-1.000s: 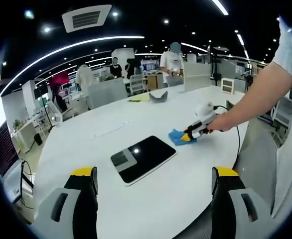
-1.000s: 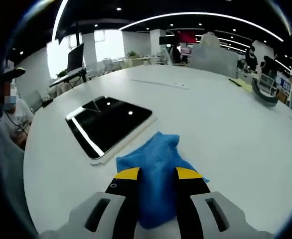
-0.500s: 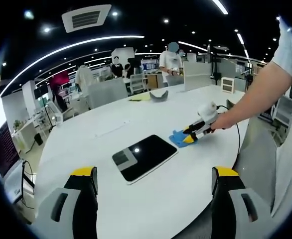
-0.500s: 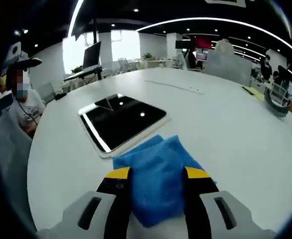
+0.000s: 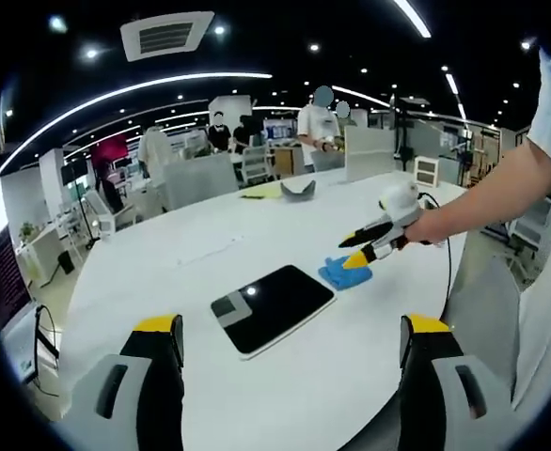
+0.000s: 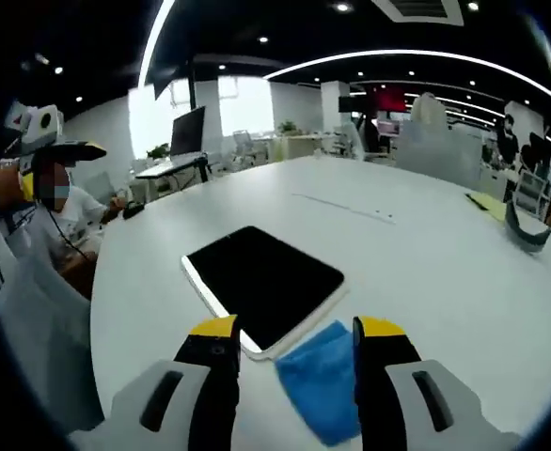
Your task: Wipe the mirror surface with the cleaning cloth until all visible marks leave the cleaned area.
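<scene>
A dark rectangular mirror [image 5: 271,305] with a pale rim lies flat on the round white table [image 5: 200,235]. A blue cleaning cloth [image 5: 344,274] lies crumpled on the table at the mirror's right corner. My right gripper [image 5: 360,250], held by a hand, hovers just above the cloth with its jaws apart. In the right gripper view the cloth [image 6: 322,378] lies on the table below and between the spread jaws of the right gripper [image 6: 296,327], touching the mirror's [image 6: 266,280] near edge. My left gripper [image 5: 292,325] stands open over the near table edge, holding nothing.
A grey curved object [image 5: 299,188] and a thin white strip [image 5: 210,252] lie farther back on the table [image 6: 426,254]. A cable [image 5: 448,258] hangs off the table's right side. A seated person [image 6: 55,202] is at the left; people stand by desks behind.
My right gripper has opened and risen off the cloth, which now lies loose on the table by the mirror's edge. The left gripper has stayed put.
</scene>
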Action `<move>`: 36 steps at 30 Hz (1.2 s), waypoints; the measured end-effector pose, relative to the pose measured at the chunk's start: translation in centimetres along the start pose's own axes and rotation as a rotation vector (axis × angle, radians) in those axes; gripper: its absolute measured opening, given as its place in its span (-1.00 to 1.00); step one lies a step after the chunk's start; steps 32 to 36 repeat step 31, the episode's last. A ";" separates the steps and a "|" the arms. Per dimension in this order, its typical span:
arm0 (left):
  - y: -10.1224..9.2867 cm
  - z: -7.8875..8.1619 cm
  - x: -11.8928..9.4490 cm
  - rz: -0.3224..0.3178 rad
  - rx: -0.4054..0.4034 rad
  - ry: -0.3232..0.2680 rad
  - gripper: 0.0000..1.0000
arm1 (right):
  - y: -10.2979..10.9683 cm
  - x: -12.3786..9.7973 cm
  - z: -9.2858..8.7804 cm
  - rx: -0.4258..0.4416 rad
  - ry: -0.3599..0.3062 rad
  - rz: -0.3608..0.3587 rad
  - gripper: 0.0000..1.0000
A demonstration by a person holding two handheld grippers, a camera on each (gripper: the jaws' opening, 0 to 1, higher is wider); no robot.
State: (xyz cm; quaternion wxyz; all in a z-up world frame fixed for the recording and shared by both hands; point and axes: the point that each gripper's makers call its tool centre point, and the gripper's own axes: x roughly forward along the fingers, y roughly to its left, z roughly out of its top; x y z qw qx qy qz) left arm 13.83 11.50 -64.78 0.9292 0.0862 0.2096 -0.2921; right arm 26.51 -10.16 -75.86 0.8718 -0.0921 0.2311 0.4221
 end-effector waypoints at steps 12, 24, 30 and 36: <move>2.4 1.7 -1.8 -0.065 -0.002 -0.033 0.93 | 8.1 -4.4 7.8 0.016 -0.104 0.025 0.02; 2.4 1.2 -2.5 -0.135 -0.051 -0.020 0.98 | 13.3 -5.6 6.4 0.057 0.029 0.051 0.74; 3.1 1.0 -3.5 -0.136 -0.061 -0.019 0.99 | 13.9 -5.7 8.1 0.140 -0.013 0.049 0.98; 3.3 1.0 -3.6 -0.132 -0.063 -0.019 0.99 | 13.9 -5.7 8.4 0.141 -0.015 0.050 0.99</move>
